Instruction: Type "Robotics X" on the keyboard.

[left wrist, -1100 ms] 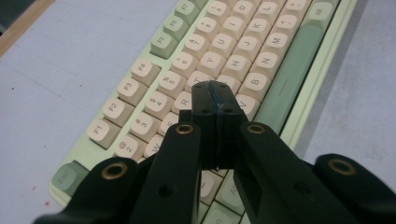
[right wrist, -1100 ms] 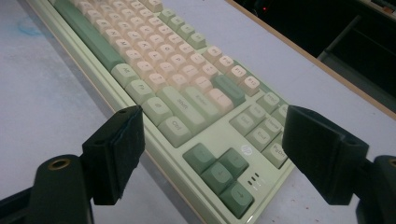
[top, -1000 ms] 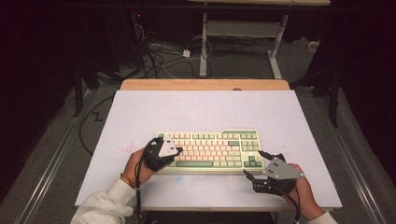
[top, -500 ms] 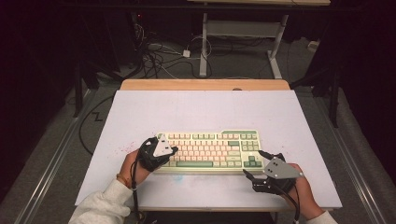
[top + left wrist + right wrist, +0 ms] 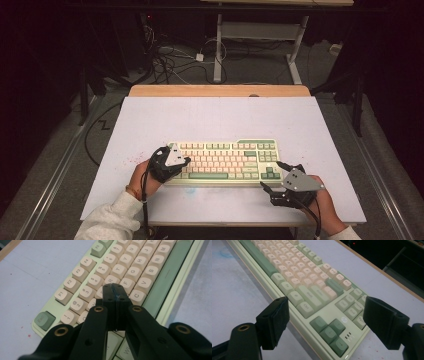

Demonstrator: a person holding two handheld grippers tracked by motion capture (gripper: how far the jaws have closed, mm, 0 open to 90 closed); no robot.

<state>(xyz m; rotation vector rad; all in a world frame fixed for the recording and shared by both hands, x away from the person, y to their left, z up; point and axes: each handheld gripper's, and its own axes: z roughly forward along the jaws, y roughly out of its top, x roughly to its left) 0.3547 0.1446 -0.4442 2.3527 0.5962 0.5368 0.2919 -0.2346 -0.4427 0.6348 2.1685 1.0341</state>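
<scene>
- The keyboard [image 5: 225, 162] lies on the near half of the white table [image 5: 215, 115], with its long side toward the person.
- The left gripper [image 5: 115, 290] has its jaws closed together with nothing between them, and its tip stands over the letter keys [image 5: 125, 270] near the D and F. I judge it is used as a finger for pressing.
- The closed tip looks wider than one key cap, so it can push two neighbouring keys at once if it comes down between them.
- If it comes down at a slant, the tip can slide off the rounded cap, or catch a cap edge and lift it.
- The right gripper [image 5: 325, 315] hovers with its jaws wide open around the keyboard's right end, near the arrow keys [image 5: 329, 332], and touches nothing.
- If the left press is hard, the whole keyboard can slide on the smooth table, because nothing holds it.
- If the right gripper sinks, one open jaw can hit the keys below it.
</scene>
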